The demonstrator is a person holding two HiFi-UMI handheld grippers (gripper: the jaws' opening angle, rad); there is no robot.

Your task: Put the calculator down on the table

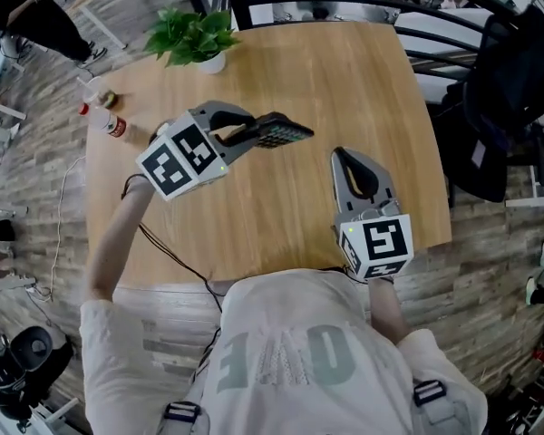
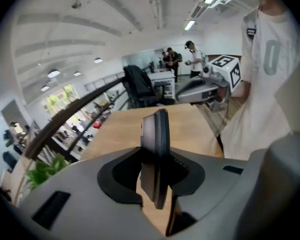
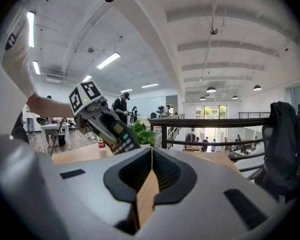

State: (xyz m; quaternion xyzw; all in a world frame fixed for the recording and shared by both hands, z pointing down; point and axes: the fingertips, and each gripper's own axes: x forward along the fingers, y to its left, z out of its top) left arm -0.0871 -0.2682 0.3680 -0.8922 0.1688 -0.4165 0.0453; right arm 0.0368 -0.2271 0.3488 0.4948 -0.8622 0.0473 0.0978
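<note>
Wooden surface point(image 1: 363, 71) sits below the dark calculator point(image 1: 286, 132), which is pinched by one end in the left tool point(image 1: 252, 136) and looks airborne, I think, so I'd flatten it, lower gently, then release; the right tool point(image 1: 349, 157) is closed on nothing.

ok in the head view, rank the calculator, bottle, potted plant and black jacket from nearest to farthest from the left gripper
1. calculator: clamped in the left gripper, above the middle of the table.
2. bottle, at the table's left edge, and potted plant, at its far edge: too close to call.
3. black jacket: off the table, far right.
</note>
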